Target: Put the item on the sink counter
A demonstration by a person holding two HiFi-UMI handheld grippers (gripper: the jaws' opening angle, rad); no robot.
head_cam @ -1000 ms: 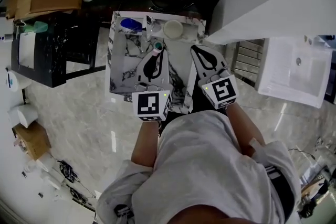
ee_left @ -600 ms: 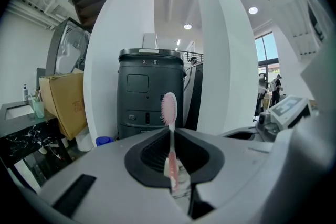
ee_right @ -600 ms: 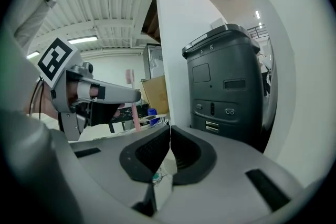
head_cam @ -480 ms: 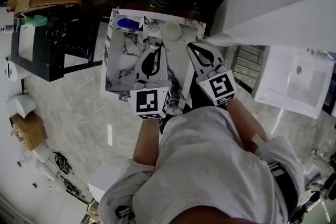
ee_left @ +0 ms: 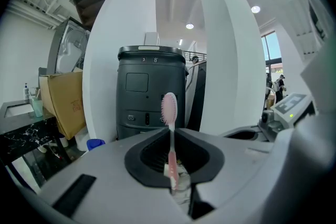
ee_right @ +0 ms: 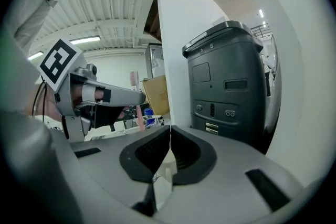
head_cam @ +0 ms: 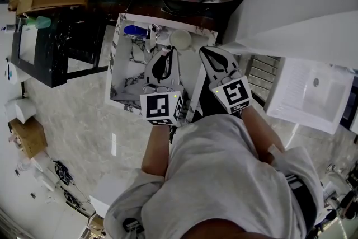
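1. L gripper (head_cam: 168,56): jaws clamped on pink toothbrush (ee_left: 170,136), gripped low on the handle. Brush stands upright, bristle head above the jaw tips. Marker cube (head_cam: 162,107) at the gripper's 6 o'clock end.
2. Toothbrush position: held over the marble sink counter (head_cam: 124,73), approx. mid-counter in head view. Contact w/ the surface: cannot tell.
3. R gripper (head_cam: 205,52): jaws pressed together, nothing between them. Sits at 3 o'clock of L gripper, just beside it, over the counter's right edge. Its own marker cube (head_cam: 236,94) at 5 o'clock.
4. Sink counter: white w/ dark veining, at 12 o'clock of the person's torso (head_cam: 224,176).
5. On counter: blue item (head_cam: 134,29) at the 11 o'clock corner; white round vessel (head_cam: 182,37) at the 1 o'clock end. Both apart from the grippers.
6. Dark grey machine (ee_left: 152,89): beyond the counter, 12 o'clock in L gripper view.
7. Cardboard box (ee_left: 63,105): 9 o'clock of the machine.
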